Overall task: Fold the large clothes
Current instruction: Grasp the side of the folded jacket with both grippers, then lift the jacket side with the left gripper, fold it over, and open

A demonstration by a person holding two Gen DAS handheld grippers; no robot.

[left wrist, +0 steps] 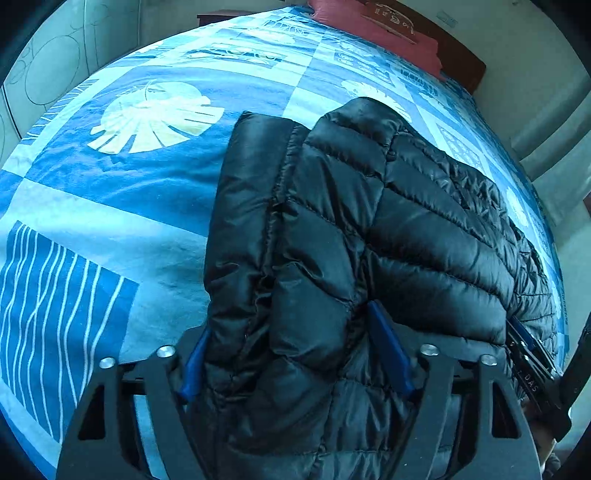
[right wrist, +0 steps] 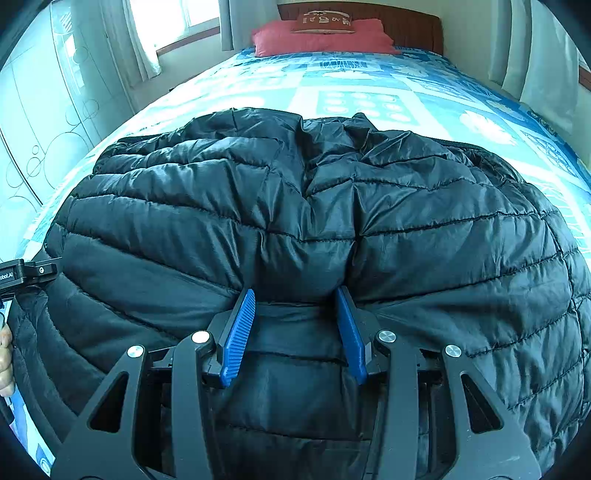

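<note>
A black quilted puffer jacket (left wrist: 388,206) lies on a bed with a blue patterned cover (left wrist: 110,192). In the left wrist view a thick folded edge of it fills the space between the blue pads (left wrist: 388,347) of my left gripper (left wrist: 288,321), which is shut on it. In the right wrist view the jacket (right wrist: 295,192) spreads wide, and creases run out from where my right gripper (right wrist: 295,291) is shut on its near hem. The pads (right wrist: 240,332) pinch a bunched fold. Part of the right gripper (left wrist: 528,354) shows at the jacket's right edge.
A red pillow (right wrist: 321,38) rests against a dark wooden headboard (right wrist: 413,29) at the far end of the bed. A pale wardrobe (right wrist: 44,122) stands left, with a curtained window (right wrist: 147,33) behind. A hand (right wrist: 5,354) holds the left gripper's body (right wrist: 22,273).
</note>
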